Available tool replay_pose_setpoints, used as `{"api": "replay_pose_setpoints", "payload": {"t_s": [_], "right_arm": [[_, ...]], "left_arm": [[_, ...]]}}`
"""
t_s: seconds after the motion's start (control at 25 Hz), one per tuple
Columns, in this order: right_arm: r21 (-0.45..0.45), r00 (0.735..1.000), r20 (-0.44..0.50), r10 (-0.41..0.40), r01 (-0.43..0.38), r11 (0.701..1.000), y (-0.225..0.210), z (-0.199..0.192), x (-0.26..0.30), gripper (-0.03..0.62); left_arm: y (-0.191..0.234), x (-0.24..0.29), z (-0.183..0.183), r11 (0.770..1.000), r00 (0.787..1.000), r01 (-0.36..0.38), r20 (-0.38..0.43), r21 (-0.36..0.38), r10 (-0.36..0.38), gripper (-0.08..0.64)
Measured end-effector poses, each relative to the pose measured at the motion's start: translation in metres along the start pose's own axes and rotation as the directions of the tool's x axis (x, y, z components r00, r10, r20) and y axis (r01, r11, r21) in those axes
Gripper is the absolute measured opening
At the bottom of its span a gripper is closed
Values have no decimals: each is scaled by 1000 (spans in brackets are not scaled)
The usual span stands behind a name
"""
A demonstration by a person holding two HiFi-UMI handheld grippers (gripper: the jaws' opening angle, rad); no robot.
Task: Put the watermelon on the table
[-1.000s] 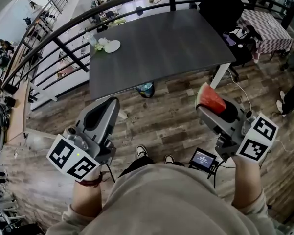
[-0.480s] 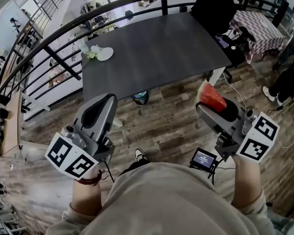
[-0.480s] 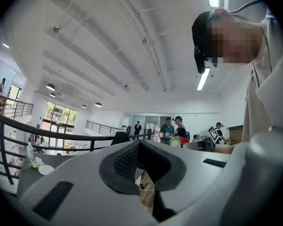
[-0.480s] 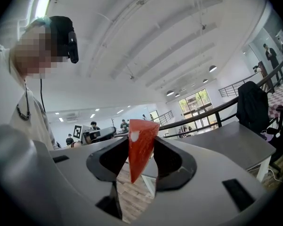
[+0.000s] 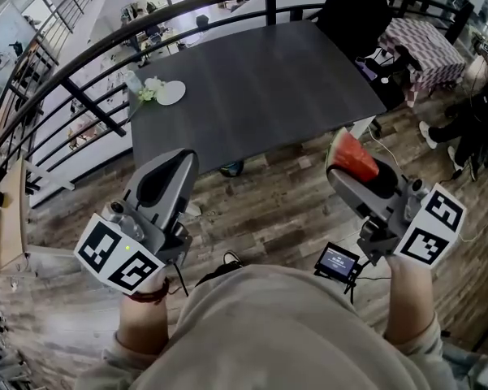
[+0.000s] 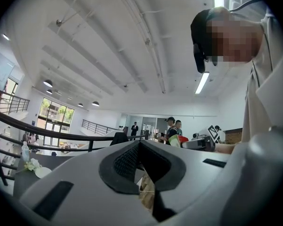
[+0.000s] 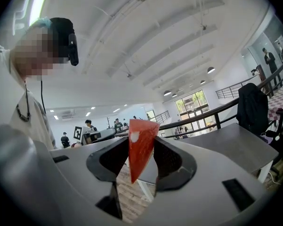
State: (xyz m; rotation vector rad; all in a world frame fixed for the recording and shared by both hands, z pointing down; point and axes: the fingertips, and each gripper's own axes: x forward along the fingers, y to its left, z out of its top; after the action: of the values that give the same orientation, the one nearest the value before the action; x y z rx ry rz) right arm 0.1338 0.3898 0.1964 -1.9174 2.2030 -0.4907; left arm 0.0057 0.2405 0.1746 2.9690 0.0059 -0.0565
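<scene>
The left gripper (image 5: 179, 159) has its jaws pressed together on nothing, and the dark grey rectangular table (image 5: 252, 80) lies straight ahead of it, the near left corner closest. The right gripper (image 5: 353, 171) pinches the red triangular watermelon wedge (image 5: 353, 157) between its pads with the green rind end forward, just short of the table's near edge by the right corner. The coming move is probably the right hand's alone: forward over that edge.

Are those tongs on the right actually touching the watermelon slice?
Touching. The right gripper view shows the watermelon slice clamped in the right tongs, with a dark pad pressed against each of its flat sides.
</scene>
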Motion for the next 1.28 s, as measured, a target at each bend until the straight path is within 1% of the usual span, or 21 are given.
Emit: {"api": "replay_pose_setpoints", "payload": {"t_s": [0.48,0.72,0.88,1.0,1.08,1.2,1.28], "right_arm": [[-24,999,-29,-12,12,1000,26,10,91,183],[-9,998,-59,28,-28,1000,41,3,143,183],[3,996,-77,53,-53,999,53,4,179,183],[-1,993,-96,70,-71,997,58,3,205,183],[2,991,-103,81,-81,997,60,-1,218,183],[10,990,-109,95,-94,995,56,-6,237,183],[18,988,-114,107,-106,994,51,-6,250,183]], "left_arm": [[82,-27,11,999,1000,28,6,-30,-27,5],[124,-55,11,999,1000,8,8,-44,-7,5],[149,-80,4,999,1000,7,-21,-40,-8,5],[170,-92,-1,998,1000,-14,-23,-56,12,5],[179,-97,-4,998,1000,-18,-18,-63,17,5],[191,-102,-10,999,1000,-14,-28,-49,13,5],[201,-104,-11,999,999,-24,-32,-46,22,5]]}}
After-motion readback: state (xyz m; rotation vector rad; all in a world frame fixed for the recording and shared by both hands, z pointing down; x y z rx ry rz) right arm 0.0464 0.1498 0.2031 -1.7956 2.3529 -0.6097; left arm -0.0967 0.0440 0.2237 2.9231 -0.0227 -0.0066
